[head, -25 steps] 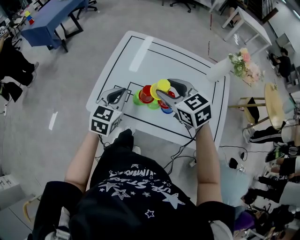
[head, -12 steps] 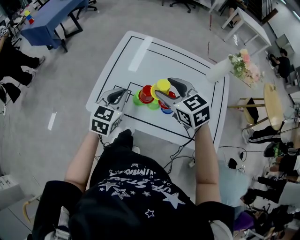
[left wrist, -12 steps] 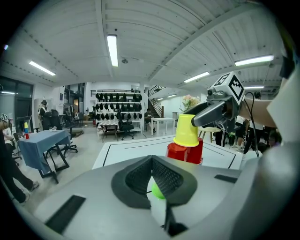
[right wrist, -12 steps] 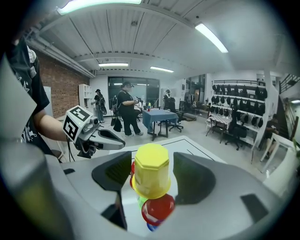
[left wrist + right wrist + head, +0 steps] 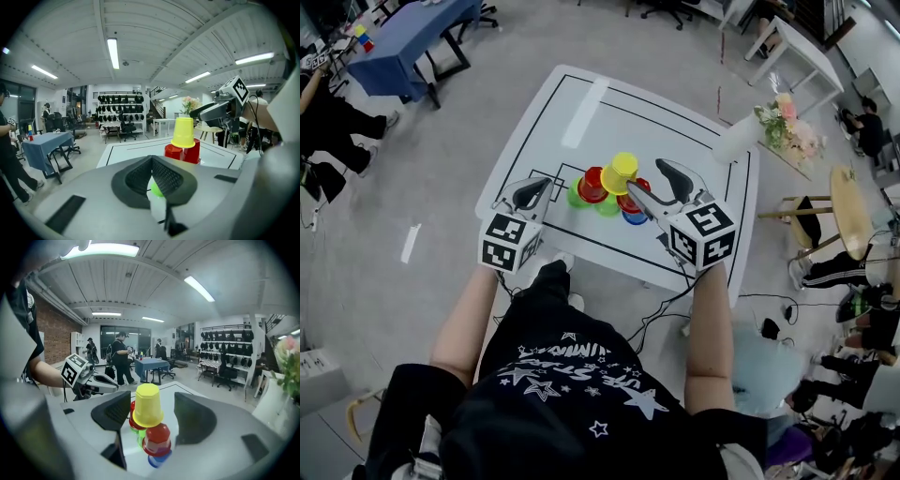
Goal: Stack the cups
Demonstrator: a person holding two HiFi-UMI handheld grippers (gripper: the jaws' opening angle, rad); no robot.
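Yellow cup [image 5: 624, 169] is up top, upside down, sitting across the two red cups [image 5: 593, 185]. Below them are the green cups [image 5: 576, 196] and a blue cup [image 5: 635, 218], all on the white surface [image 5: 581, 103]. That looks like the cap on the pyramid.

The right gripper [image 5: 646, 176] has just been opening its jaws and they now stand wide. Nothing is gripped. From its own view the yellow cup stands ahead in the gap, with neither pad touching it. So I read this step as the let-go and the retreat.

To do it well, keep those jaws spread and draw the gripper straight back along its own line, with a touch of lift. No sideways sweep here, because the near jaw sits just beside the right-hand red cup (the one thing most likely to get clipped). One nudge there could bring down the top two tiers. Go slow until both tips are clear of the stack.

The left gripper [image 5: 546, 185] sits just beside the green cup on the left of the base, with its jaws together and holding nothing. It is best kept still, or eased away from that base cup, while the right one clears out.
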